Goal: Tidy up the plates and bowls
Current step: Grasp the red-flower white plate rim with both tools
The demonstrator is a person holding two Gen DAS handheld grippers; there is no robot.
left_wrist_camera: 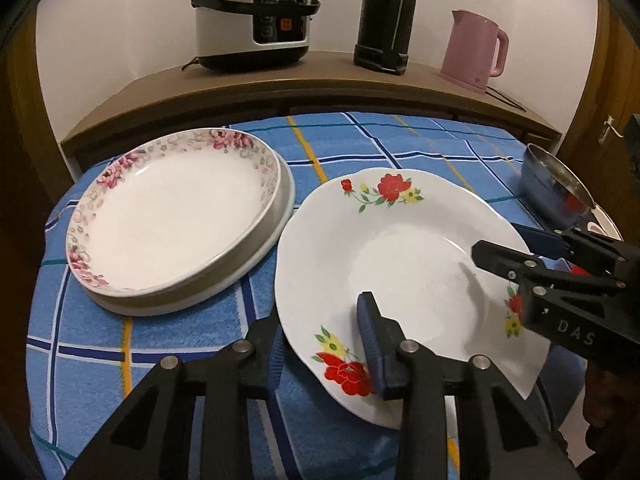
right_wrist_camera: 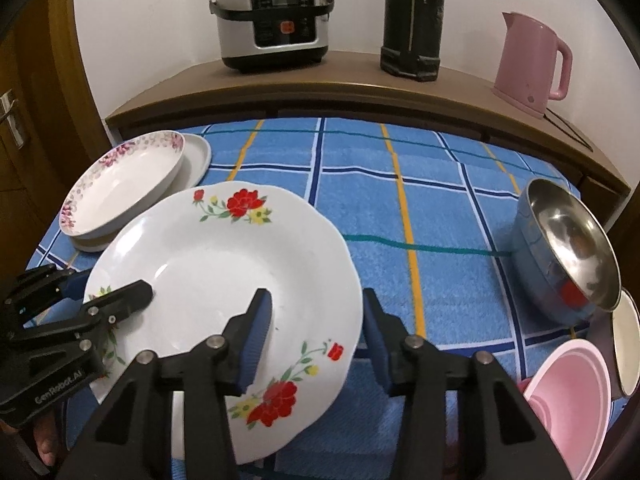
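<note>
A white plate with red flowers hangs tilted above the blue checked cloth, held from two sides. My left gripper is shut on its near-left rim, one pad on top and the other underneath. On the opposite rim my right gripper is shut the same way, one finger inside the plate and one below its edge. To the left a pink-flowered deep plate rests on a plain white plate.
A steel bowl stands at the right of the table, with a pink bowl and a white bowl nearer. Behind, a wooden sideboard carries a rice cooker, a dark flask and a pink kettle.
</note>
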